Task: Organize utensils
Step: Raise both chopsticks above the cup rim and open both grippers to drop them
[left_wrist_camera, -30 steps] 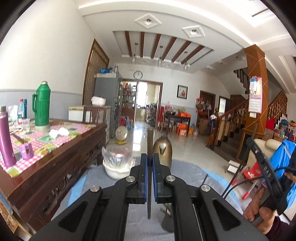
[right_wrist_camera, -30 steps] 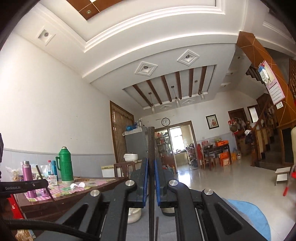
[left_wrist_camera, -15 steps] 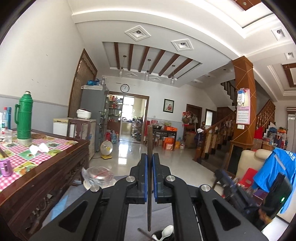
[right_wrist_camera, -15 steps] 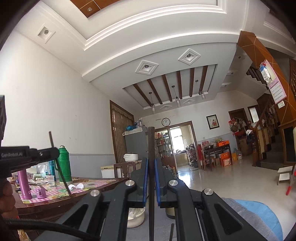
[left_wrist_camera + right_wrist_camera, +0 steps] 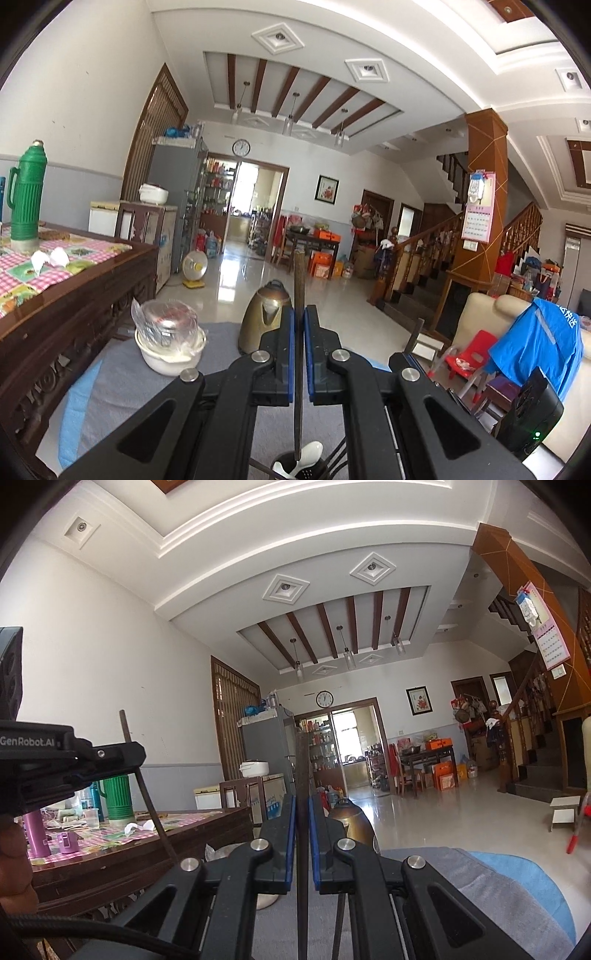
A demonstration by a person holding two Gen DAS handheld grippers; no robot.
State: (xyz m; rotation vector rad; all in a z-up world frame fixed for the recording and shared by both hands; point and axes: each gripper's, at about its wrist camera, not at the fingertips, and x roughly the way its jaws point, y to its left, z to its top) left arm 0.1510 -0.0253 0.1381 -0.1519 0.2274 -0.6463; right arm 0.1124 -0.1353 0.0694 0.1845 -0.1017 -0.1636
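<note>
My left gripper (image 5: 299,314) is shut on a dark chopstick (image 5: 298,280) held upright; its lower end hangs over a dark utensil holder (image 5: 299,470) with a white spoon (image 5: 308,452) in it, at the bottom edge. My right gripper (image 5: 302,801) is shut on another dark chopstick (image 5: 302,760), also upright. In the right wrist view the left gripper (image 5: 110,755) shows at the left with its chopstick (image 5: 147,801) slanting down. In the left wrist view the right gripper's chopstick tip (image 5: 413,334) shows at the right.
A grey and blue cloth (image 5: 221,369) covers the work surface. On it stand a brass kettle (image 5: 266,314) and a white bowl with a wrapped metal pot (image 5: 168,343). A wooden table (image 5: 74,295) with a green thermos (image 5: 26,195) is on the left.
The left gripper has tilted down and the kettle and bowl are back in its view. In the right wrist view the left gripper has shifted right; the right gripper tilted slightly.
</note>
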